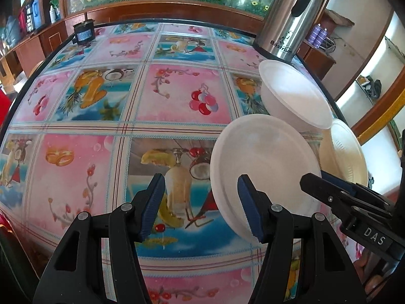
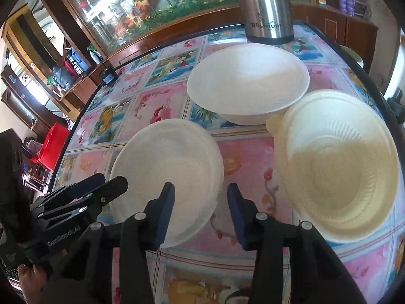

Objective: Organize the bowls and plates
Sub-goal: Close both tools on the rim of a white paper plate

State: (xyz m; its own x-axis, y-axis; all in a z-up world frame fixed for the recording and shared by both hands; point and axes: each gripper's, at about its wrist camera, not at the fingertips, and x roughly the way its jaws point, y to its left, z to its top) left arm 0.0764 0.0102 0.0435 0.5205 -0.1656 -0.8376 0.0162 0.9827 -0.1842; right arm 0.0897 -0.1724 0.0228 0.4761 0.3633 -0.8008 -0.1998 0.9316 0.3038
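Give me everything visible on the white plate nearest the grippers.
The white plate is round and shallow, with a stepped rim and a matte look like foam or pulp. It is empty and lies flat, right side up, on the fruit-print tablecloth, apart from the white bowl and cream ribbed bowl. Both the left gripper and right gripper are open; whether either touches it is unclear.

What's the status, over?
Left gripper and right gripper open, empty. Plate, white bowl, cream bowl unstacked. Thermos behind.
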